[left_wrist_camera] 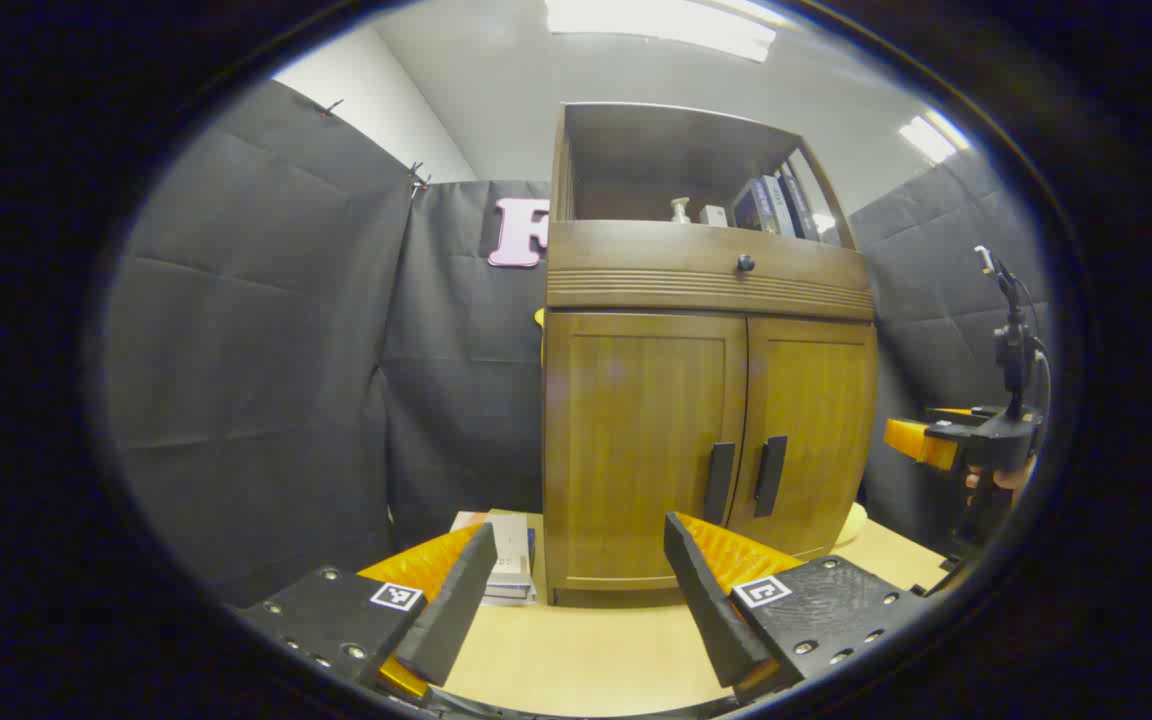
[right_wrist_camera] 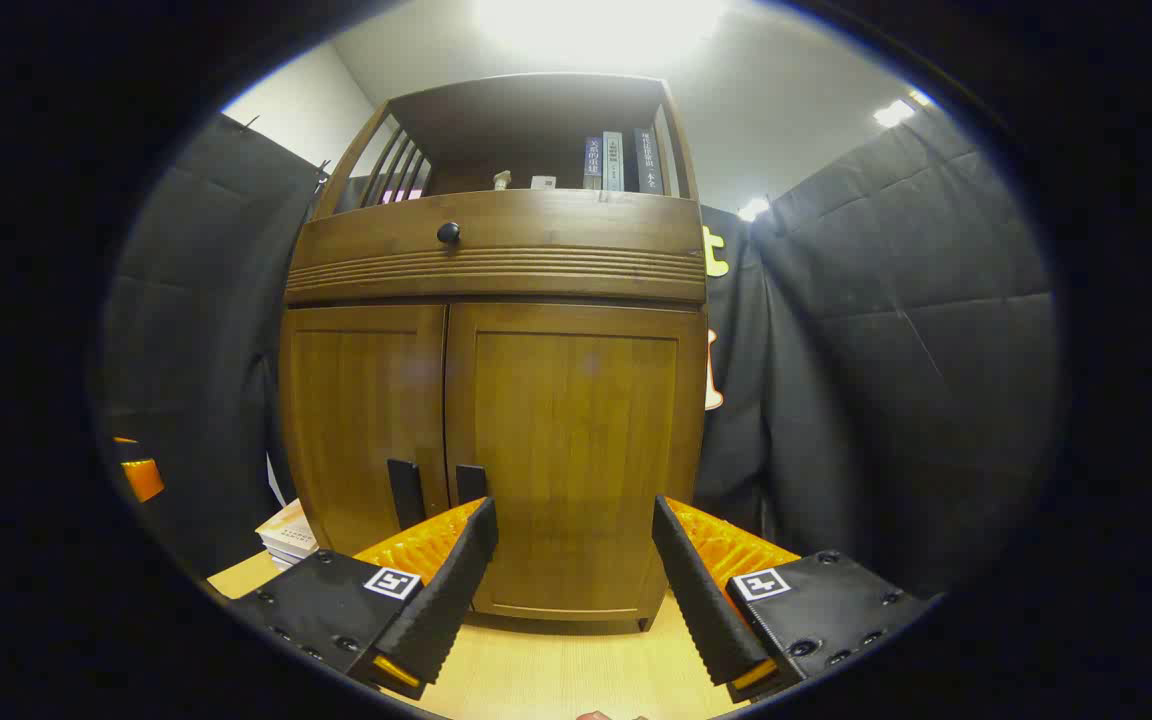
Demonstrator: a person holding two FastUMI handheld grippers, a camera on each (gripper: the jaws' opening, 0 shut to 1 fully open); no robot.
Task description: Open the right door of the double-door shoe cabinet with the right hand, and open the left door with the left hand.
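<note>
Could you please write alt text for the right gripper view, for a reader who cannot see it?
A wooden shoe cabinet stands on a table with both doors shut, their handles side by side. The right gripper is open in front of it.

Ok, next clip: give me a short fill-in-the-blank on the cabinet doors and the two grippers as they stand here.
1. Both doors of the shoe cabinet are ____.
2. The left gripper is ____, holding nothing.
3. The two dark door handles sit side by side near the ____ of the cabinet front.
4. The books stand on the open shelf ____ the drawer knob.

Missing words: closed; open; middle; above
</note>
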